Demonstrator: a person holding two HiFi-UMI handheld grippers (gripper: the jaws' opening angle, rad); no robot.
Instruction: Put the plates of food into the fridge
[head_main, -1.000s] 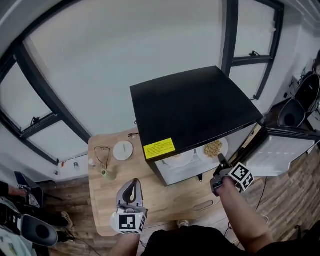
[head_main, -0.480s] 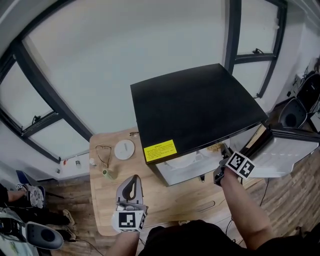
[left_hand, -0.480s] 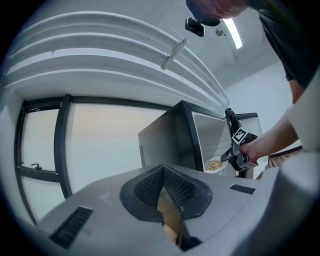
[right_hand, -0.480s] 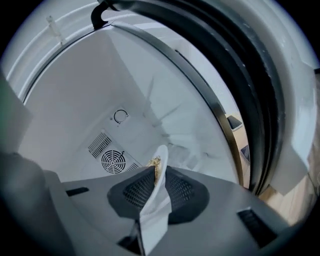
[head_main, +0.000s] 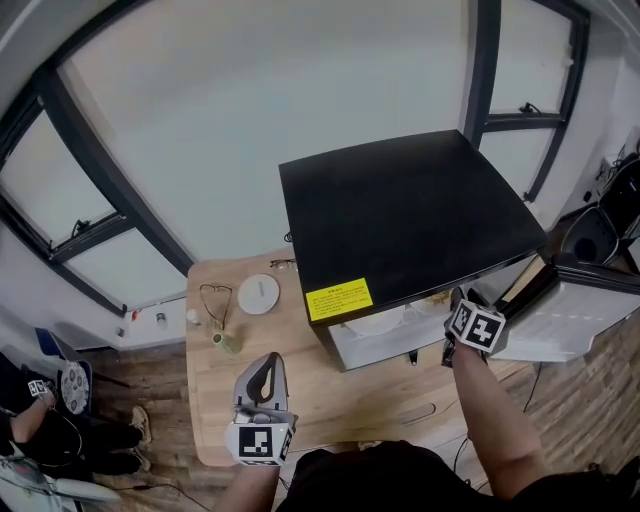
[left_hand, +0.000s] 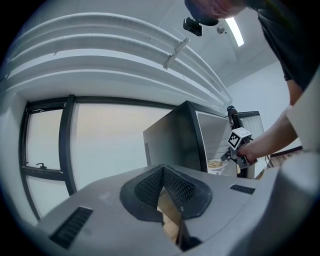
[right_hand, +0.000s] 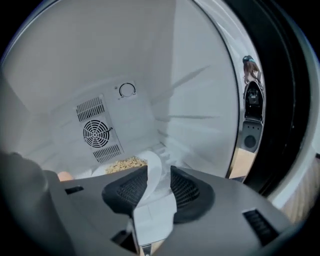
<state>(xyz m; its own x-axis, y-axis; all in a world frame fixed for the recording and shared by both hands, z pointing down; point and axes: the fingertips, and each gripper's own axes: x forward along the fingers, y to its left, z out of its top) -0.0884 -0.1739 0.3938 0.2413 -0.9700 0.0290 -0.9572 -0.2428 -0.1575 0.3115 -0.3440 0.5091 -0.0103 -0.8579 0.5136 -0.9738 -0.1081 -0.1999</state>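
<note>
change: right gripper (right_hand: 159, 172) jaws have just been opening; the plate of grain (right_hand: 151, 165) rim lies loose between them, deeper inside the fridge (head_main: 410, 215) than a second ago.
meaning: likely delivered, beside the other plate (head_main: 375, 322).
left gripper (head_main: 262, 365): jaws together, empty, before the fridge.
room: fridge wall and door (head_main: 575, 310) flank; backing straight out looks free.

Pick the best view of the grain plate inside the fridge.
Right gripper view: plate close, grain and rim clear. Left gripper view shows it tiny, far off; head view only a sliver under the fridge top.
</note>
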